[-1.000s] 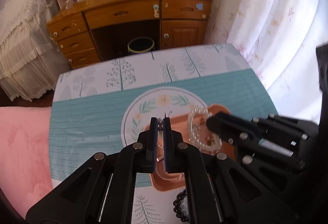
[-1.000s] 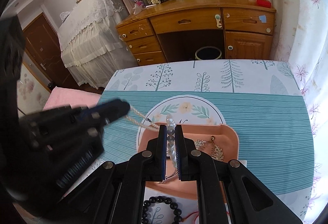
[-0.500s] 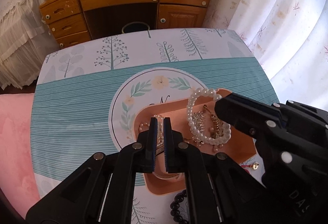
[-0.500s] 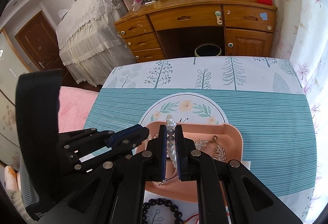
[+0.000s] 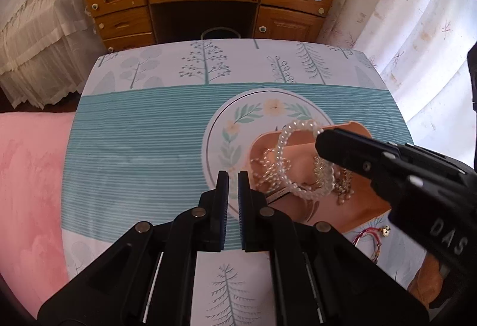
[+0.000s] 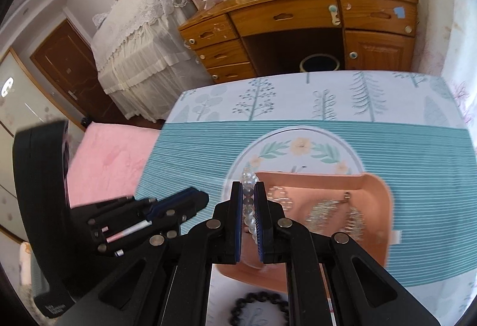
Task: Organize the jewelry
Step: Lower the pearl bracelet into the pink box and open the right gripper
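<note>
Currently right claw [image 6: 249, 214] pinching pearl bracelet [image 5: 301, 159] directly over pink tray [image 6: 377, 192] on worktop [image 5: 134, 147], loop hanging upright, left claw [image 5: 233, 200] nearly pressed together, empty, just left of tray, so right nearer for drop.

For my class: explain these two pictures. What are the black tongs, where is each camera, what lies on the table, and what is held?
No robot here: a person holds two hand grippers, each with a camera looking along its fingers. In its own view the left gripper is nearly closed on nothing. The right gripper pinches a pearl bracelet above a pink tray of silvery jewelry. A black bead bracelet and a red cord bracelet lie on the patterned tablecloth.
</note>
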The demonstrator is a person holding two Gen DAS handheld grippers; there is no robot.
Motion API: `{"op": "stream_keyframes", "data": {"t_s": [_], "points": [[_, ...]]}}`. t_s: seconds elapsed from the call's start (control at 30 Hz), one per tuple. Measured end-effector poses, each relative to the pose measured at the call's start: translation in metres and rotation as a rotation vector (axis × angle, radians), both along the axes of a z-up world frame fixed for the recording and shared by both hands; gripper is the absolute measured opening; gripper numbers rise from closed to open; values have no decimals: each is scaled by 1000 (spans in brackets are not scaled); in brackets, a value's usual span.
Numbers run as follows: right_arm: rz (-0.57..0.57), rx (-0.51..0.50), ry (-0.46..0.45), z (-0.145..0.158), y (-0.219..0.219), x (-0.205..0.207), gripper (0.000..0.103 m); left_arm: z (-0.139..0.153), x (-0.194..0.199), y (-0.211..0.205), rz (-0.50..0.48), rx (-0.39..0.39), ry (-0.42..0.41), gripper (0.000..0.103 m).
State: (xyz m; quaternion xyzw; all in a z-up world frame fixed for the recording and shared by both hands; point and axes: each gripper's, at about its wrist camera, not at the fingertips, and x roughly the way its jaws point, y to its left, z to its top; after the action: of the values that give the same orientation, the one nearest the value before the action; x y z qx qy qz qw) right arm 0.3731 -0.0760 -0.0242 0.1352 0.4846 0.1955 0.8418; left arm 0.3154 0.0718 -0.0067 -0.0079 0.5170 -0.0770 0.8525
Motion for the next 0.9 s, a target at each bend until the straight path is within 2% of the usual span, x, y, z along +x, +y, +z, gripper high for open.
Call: {"op": "stream_keyframes", "data": {"t_s": [0.07, 0.13, 0.2, 0.3, 0.57, 0.9], "points": [[-11, 14, 21, -6, 3, 5, 7, 0, -3, 6, 11, 3, 1, 4], [-28, 27, 84, -19, 4, 13, 9, 0, -4, 12, 21, 1, 4, 4], [-49, 10, 146, -34, 4, 20, 19, 1, -6, 15, 23, -1, 2, 4], [-73, -51, 142, -43, 0, 21, 32, 4, -10, 16, 16, 0, -7, 4], [-111, -73, 121, -43, -29, 8, 32, 15, -22, 3, -10, 15, -24, 4], [-73, -153, 50, -13, -50, -49, 32, 27, -57, -18, -75, 36, -15, 4]]}}
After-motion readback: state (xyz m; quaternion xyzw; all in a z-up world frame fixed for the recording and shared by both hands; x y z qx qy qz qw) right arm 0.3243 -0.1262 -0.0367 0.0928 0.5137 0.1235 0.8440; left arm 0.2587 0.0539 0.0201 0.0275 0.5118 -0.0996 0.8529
